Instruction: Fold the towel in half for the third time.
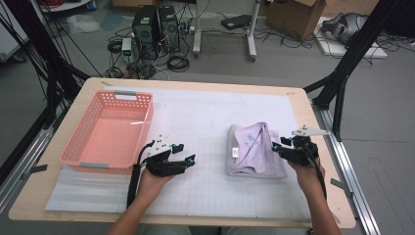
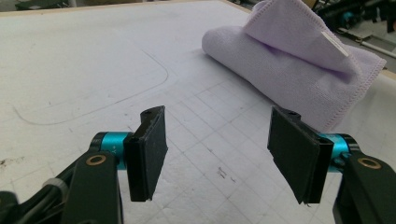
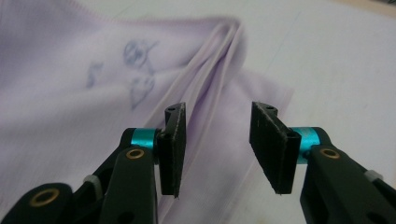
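Wooden table with a white gridded mat

The light wooden table (image 1: pixel 313 161) carries a white gridded mat (image 1: pixel 205 122) over most of its top. On the mat, a pink plastic basket (image 1: pixel 85 147) sits at the left, and a folded lilac towel (image 1: pixel 254 152) lies right of centre, well apart from it.

Basket (image 1: pixel 108 131) left, towel (image 1: pixel 254 151) right
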